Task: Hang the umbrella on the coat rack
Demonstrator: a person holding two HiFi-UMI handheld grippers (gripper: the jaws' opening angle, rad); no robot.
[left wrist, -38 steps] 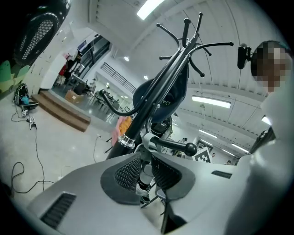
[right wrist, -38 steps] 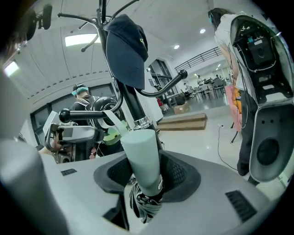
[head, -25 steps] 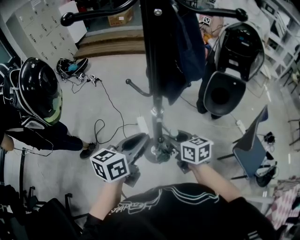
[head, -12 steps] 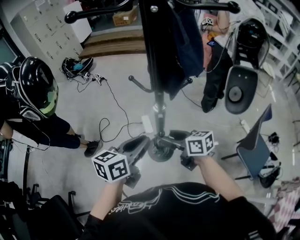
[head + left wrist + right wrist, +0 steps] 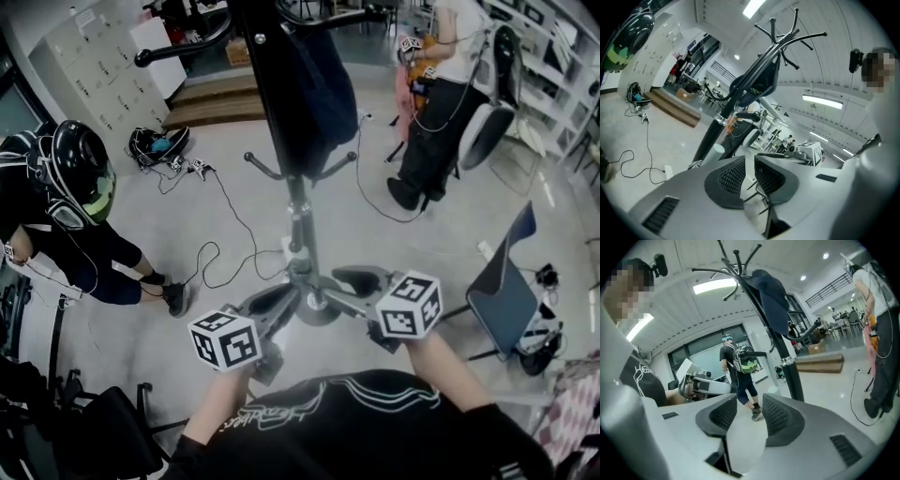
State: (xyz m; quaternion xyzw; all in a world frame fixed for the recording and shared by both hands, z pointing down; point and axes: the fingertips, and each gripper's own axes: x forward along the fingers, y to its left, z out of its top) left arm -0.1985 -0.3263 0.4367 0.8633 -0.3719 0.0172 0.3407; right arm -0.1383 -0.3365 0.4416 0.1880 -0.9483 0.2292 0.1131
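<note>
Closest in, the left gripper (image 5: 749,161) holds its jaws a narrow slit apart with nothing between them. The right gripper (image 5: 750,404) stands wider, its jaws having just been closing, and it too is empty. In the head view both point at the round base (image 5: 314,307) of the coat rack (image 5: 298,220), one on each side of the pole and touching neither. Higher up the pole, the dark blue umbrella (image 5: 319,89) hangs folded from the rack's upper hooks, draped close against the pole and clear of both grippers. A white power strip (image 5: 287,248) lies on the floor just beside the base, and a black cable (image 5: 220,253) loops away from it to the left. At the left edge, a person in a black helmet (image 5: 80,178) crouches. A dark folding chair (image 5: 502,281) stands to the right. Farther left lies a dark bag-like bundle (image 5: 155,142) with something blue-green showing in it, too small to identify. Behind it runs a low wooden platform (image 5: 211,98). A second person (image 5: 445,103) stands at the upper right. The grey lockers (image 5: 84,61) in the far left corner have their doors shut, so their contents are hidden.
</note>
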